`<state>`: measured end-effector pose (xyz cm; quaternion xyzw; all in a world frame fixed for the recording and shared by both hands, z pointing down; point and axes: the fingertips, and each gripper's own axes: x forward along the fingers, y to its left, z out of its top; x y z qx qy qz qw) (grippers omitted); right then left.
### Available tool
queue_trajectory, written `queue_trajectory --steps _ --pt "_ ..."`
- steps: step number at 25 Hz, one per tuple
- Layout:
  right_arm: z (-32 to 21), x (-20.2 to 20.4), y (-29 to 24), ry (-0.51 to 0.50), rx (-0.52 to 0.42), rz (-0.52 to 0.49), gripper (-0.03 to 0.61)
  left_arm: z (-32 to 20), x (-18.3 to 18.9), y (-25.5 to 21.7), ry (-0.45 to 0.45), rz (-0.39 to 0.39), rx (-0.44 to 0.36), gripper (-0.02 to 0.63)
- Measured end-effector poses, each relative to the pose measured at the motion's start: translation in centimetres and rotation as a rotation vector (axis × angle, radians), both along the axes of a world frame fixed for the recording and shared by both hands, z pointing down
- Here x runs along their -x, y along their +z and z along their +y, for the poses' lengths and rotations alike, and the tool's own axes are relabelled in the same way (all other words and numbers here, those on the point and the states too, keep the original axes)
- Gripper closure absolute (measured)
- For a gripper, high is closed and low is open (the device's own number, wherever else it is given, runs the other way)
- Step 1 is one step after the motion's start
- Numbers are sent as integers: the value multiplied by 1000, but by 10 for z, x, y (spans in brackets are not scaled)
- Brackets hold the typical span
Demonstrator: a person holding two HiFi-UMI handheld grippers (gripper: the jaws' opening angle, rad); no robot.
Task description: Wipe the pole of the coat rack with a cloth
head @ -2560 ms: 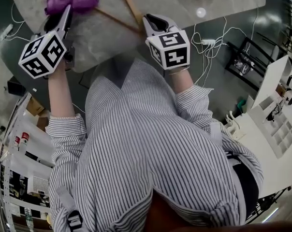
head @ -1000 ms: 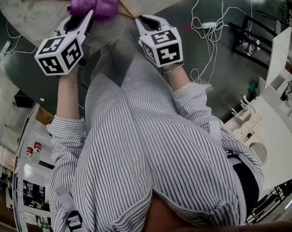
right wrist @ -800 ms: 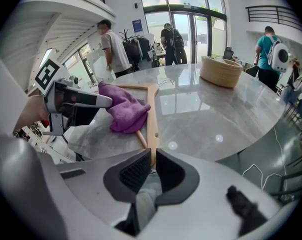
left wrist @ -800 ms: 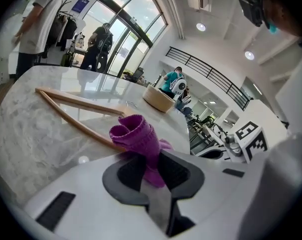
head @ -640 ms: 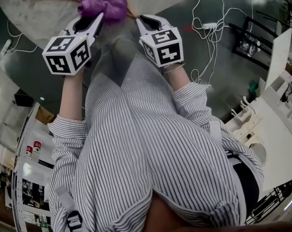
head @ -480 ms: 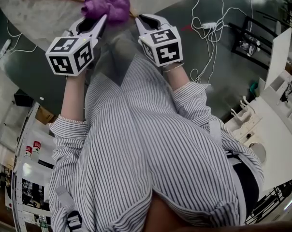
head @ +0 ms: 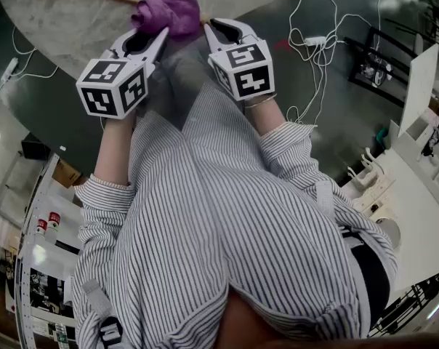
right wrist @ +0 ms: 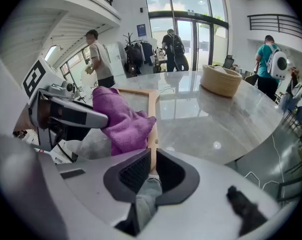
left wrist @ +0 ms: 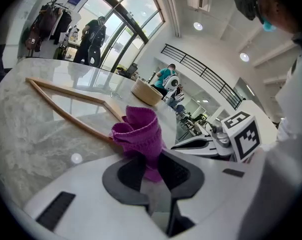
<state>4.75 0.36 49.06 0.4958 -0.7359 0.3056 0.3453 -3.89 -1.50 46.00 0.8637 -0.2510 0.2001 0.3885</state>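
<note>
- Right gripper view: the right gripper (right wrist: 152, 170) has its jaws closed on the pale wooden pole (right wrist: 152, 126) of the coat rack, which lies flat on a grey marble table (right wrist: 226, 124). The pole runs straight ahead from between the jaws. A bunched purple cloth (right wrist: 122, 118) sits on the pole just ahead of the jaws, draped over its left side. The left gripper (right wrist: 66, 115) reaches in from the left with its tip at the cloth. A round woven basket (right wrist: 221, 80) stands farther back on the table.
- Left gripper view: the left gripper's jaws are clamped on the lower end of the cloth (left wrist: 139, 134), which stands up in a loose fold past the jaw tips. Behind the cloth, the coat rack (left wrist: 66, 115) has its wooden bars stretching away to the left across the table. The right gripper is just beside the cloth on the right.
- Head view: a person in a striped shirt (head: 227, 217) holds both grippers side by side at the near table edge, their tips meeting at the cloth (head: 168, 11).
</note>
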Motion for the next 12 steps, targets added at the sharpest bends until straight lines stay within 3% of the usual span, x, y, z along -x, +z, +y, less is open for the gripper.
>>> queue_trajectory --steps 12 --pt "-9 9 -42 -49 -126 15 555 10 12 -37 -12 49 -71 535"
